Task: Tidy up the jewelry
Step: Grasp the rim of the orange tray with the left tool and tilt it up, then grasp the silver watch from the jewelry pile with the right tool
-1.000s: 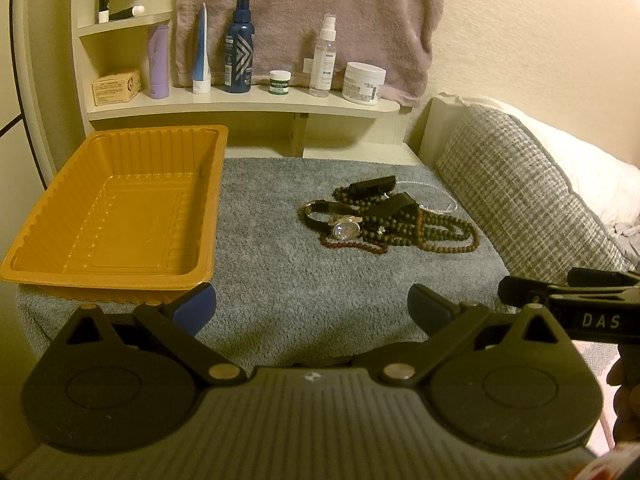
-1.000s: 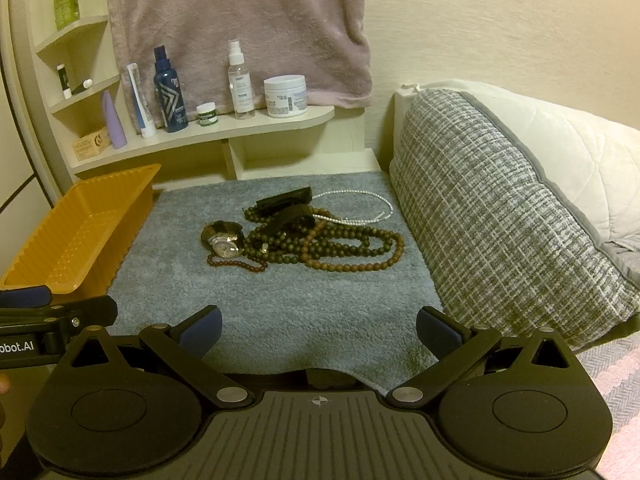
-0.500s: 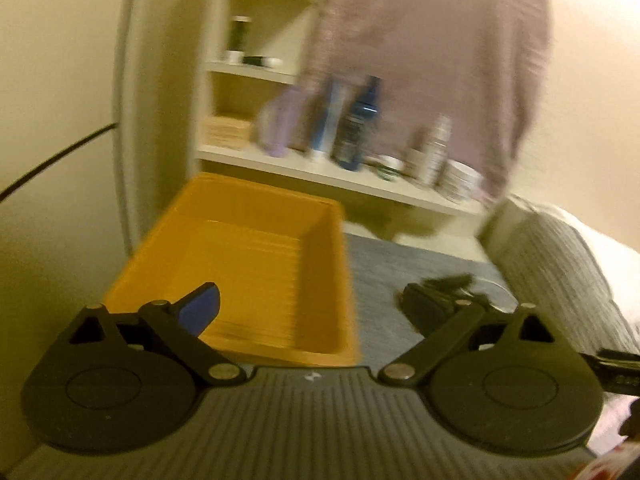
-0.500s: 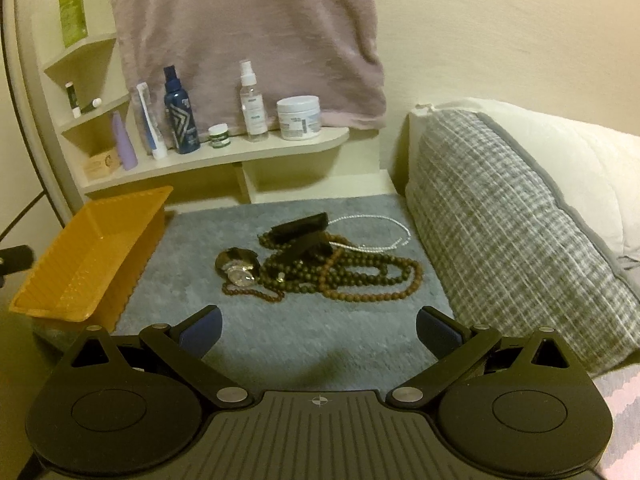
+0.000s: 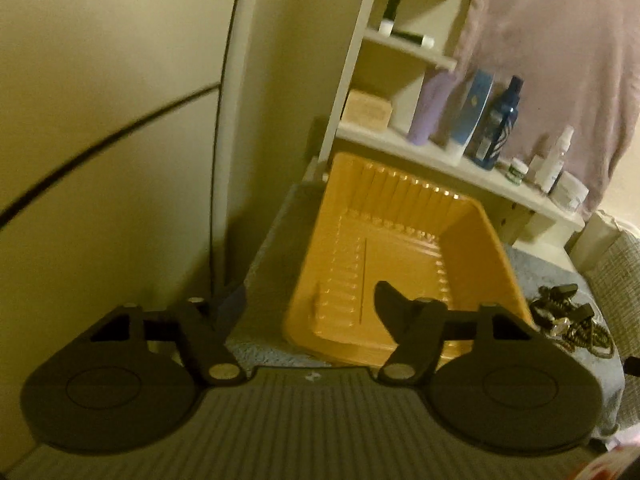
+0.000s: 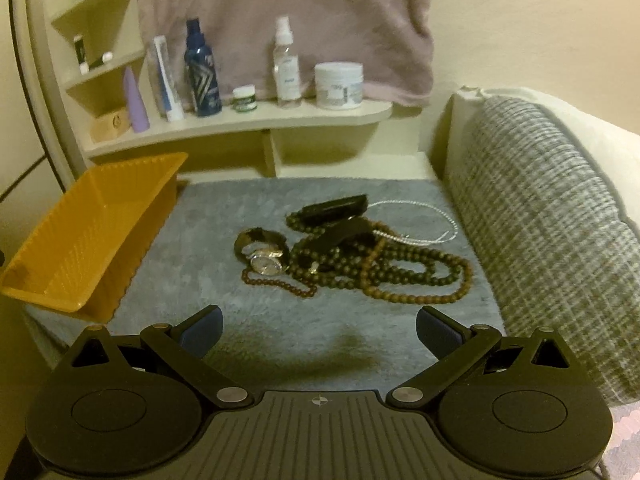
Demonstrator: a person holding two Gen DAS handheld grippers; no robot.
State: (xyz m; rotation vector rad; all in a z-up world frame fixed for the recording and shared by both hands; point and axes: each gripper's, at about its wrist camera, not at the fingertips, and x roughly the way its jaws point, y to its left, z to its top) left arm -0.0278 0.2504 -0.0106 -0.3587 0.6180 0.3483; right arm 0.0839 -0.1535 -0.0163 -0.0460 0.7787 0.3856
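An empty orange tray (image 5: pixel 404 248) (image 6: pixel 92 236) sits on the left of a grey mat (image 6: pixel 208 248). My left gripper (image 5: pixel 310 298) hangs over the tray's near-left corner, tilted. Its jaws are closing: one finger is outside the tray's left wall and the other over the tray floor, and the pads press on nothing. A jewelry pile (image 6: pixel 360 260) (image 5: pixel 568 320) lies mid-mat: dark and brown bead strands, a wristwatch (image 6: pixel 268 258), a thin silver chain (image 6: pixel 432 226) and a black band (image 6: pixel 336 206). My right gripper (image 6: pixel 320 328) stands open and empty, short of the pile.
A curved shelf (image 6: pixel 280 120) behind the mat carries several bottles and jars, with a pink towel (image 6: pixel 280 8) hanging above. A checked grey pillow (image 6: pixel 540 220) borders the mat on the right. A wall with a dark cable (image 5: pixel 120 128) is at the left.
My left gripper has swung left from facing the jewelry to the tray's near-left corner, rolled, and its jaws have narrowed. My right gripper has come a little closer to the jewelry pile.
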